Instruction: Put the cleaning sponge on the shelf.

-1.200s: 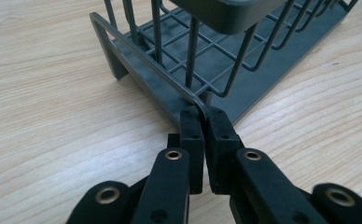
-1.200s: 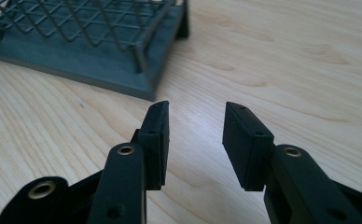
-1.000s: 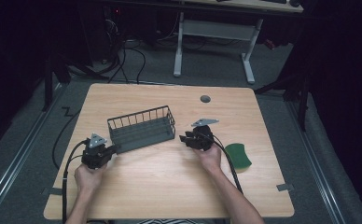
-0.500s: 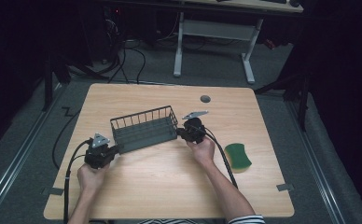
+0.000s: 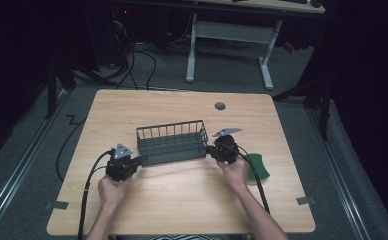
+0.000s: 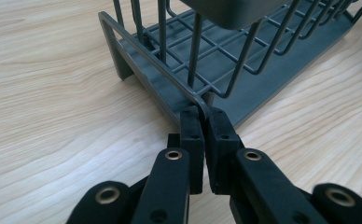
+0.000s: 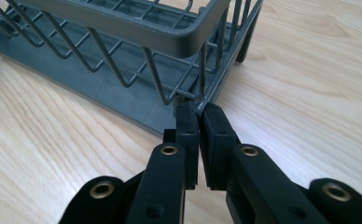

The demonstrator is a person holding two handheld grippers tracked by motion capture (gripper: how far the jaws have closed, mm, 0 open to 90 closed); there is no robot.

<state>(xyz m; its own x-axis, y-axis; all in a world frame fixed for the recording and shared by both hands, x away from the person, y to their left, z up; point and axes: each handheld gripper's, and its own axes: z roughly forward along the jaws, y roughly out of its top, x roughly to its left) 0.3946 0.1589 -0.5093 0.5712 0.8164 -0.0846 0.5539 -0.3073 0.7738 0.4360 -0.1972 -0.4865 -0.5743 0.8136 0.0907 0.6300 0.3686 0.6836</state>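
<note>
Two grips | wire basket [image 5: 171, 144] mid-table, light, stiff, slippery wire | left gripper [image 6: 206, 122] clamped on left base corner | right gripper [image 7: 198, 111] clamped on right base corner | sponge [image 5: 258, 167] right

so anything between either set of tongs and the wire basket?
Nothing visible. The left tongs are shut on a bottom corner wire of the wire basket, and the right tongs are shut on the corner wire at its opposite end.
</note>
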